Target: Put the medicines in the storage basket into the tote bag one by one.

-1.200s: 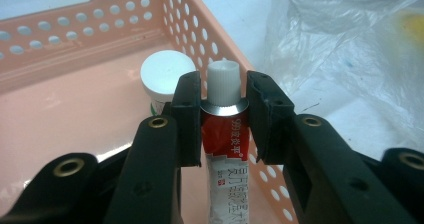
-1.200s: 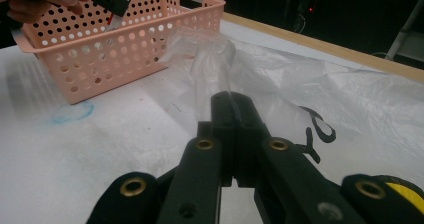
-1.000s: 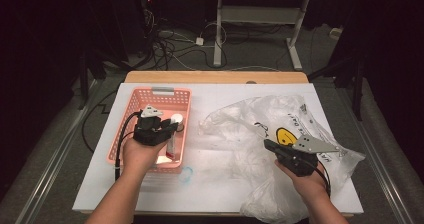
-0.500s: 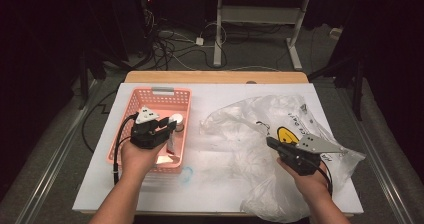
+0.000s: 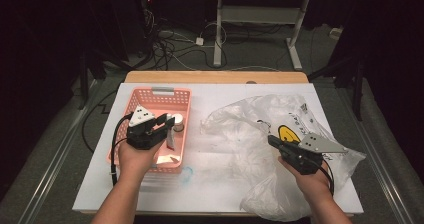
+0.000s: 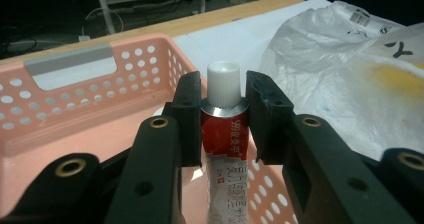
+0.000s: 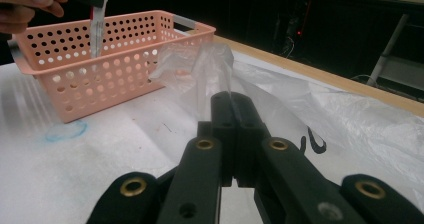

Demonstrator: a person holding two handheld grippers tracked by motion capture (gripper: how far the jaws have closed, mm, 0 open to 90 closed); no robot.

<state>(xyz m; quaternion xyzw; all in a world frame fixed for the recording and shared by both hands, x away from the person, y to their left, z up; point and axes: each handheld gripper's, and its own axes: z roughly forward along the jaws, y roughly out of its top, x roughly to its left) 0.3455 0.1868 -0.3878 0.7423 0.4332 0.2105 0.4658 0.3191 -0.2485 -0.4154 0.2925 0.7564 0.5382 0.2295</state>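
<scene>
Holding a tube [image 6: 223, 129] over the pink basket [image 5: 131, 106], left claw [image 5: 167, 120] clamped; right claw [image 5: 273, 141] pressed together on the plastic bag [image 5: 250, 119].

Surface [image 5: 220, 91]: white, with a wooden strip along its far edge. Plastic bag: clear, crumpled, yellow and black print, spread over the right half of the surface as far as the near right corner. Pink basket: perforated, grey handle at its far end, standing on the left half near the left edge. Right claw: jaws closed flat against each other, low over the bag; whether any film is pinched, cannot tell. Left claw: jaws narrow, gripping the tube just under its white cap, above the basket's right part. Tube: red and white, cap pointing away from the hand.
</scene>
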